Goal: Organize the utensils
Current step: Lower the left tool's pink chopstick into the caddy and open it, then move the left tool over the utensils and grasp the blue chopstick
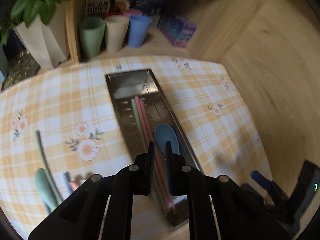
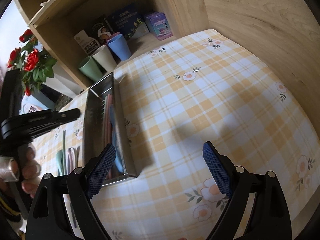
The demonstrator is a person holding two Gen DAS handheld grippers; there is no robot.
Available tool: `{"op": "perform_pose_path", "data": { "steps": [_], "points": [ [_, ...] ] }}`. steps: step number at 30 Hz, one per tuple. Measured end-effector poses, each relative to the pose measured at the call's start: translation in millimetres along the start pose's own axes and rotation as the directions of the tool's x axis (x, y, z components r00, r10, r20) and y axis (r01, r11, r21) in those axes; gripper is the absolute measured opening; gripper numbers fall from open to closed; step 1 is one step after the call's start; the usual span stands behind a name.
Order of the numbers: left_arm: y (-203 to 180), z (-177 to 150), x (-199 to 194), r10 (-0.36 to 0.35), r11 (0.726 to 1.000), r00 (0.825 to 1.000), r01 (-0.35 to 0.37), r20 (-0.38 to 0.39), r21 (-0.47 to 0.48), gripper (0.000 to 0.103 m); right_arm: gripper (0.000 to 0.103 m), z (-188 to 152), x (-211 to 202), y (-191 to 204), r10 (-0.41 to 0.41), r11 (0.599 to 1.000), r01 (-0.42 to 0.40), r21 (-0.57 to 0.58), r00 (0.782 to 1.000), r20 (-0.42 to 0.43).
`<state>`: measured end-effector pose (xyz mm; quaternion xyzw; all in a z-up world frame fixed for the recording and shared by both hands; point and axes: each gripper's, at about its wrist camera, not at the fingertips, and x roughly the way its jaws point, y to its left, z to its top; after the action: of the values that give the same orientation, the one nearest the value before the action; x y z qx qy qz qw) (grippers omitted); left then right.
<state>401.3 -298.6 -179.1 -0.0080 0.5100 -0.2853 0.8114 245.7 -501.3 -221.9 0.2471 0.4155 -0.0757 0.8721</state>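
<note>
A steel tray (image 1: 128, 74) lies lengthwise on the checked cloth. It holds pink chopsticks (image 1: 143, 116), a green chopstick (image 1: 135, 112) and a blue spoon (image 1: 166, 136). My left gripper (image 1: 160, 150) hovers over the tray's near half. Its pads stand a narrow gap apart and press on nothing, and the pink chopsticks lie below them. Left of the tray on the cloth are a green spoon (image 1: 43, 182), a green chopstick (image 1: 41, 148) and blue and pink utensils (image 1: 70, 182). My right gripper (image 2: 159, 147) is wide open above bare cloth, right of the tray (image 2: 88, 110), with nothing between its fingers.
Green (image 1: 92, 38), cream (image 1: 116, 34) and blue (image 1: 139, 31) cups stand in a wooden shelf behind the tray, with boxes (image 1: 180, 32) further in. A plant in a white vase (image 1: 40, 40) is at the far left. A wooden wall (image 1: 270, 80) borders the cloth on the right.
</note>
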Motion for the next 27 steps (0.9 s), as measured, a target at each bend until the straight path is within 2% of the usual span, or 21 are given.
{"op": "perform_pose_path", "data": {
  "steps": [2,6,12,16,19,24,27],
  "points": [
    [14.6,-7.9,-22.6,-0.020,0.999,0.999,0.019,0.030,0.033,0.011,0.086,-3.6,-2.6,6.9,0.004,1.000,-0.004,-0.007,1.000,0.005],
    [47.4,-27.4,-60.2,0.016,0.997,0.997,-0.021,0.075,0.071,0.011,0.086,-12.8,-5.0,19.3,-0.003,1.000,0.003,-0.004,1.000,0.010],
    [112.4,-66.8,-101.5,0.090,0.996,0.991,-0.089,0.101,-0.007,0.011,0.086,-26.9,-3.4,42.0,0.004,1.000,-0.004,-0.013,1.000,0.003],
    [137.6,-99.9,-100.3,0.142,0.989,0.988,-0.139,0.061,-0.060,0.011,0.086,-35.0,-1.0,56.2,0.016,1.000,-0.016,-0.027,1.000,-0.009],
    [144.6,-123.9,-90.5,0.153,0.985,0.988,-0.151,0.024,-0.081,0.011,0.086,-40.3,0.5,64.5,0.021,0.999,-0.022,-0.041,1.000,-0.018],
    [139.4,-152.9,-71.7,0.184,0.981,0.983,-0.185,-0.014,-0.060,0.011,0.086,-46.9,-0.1,75.3,0.017,0.998,-0.019,-0.063,0.999,-0.030],
    [135.3,-157.9,-63.1,0.203,0.978,0.979,-0.204,-0.021,-0.042,0.011,0.086,-48.8,-2.0,78.6,0.011,0.997,-0.014,-0.071,0.999,-0.030]
  ]
}}
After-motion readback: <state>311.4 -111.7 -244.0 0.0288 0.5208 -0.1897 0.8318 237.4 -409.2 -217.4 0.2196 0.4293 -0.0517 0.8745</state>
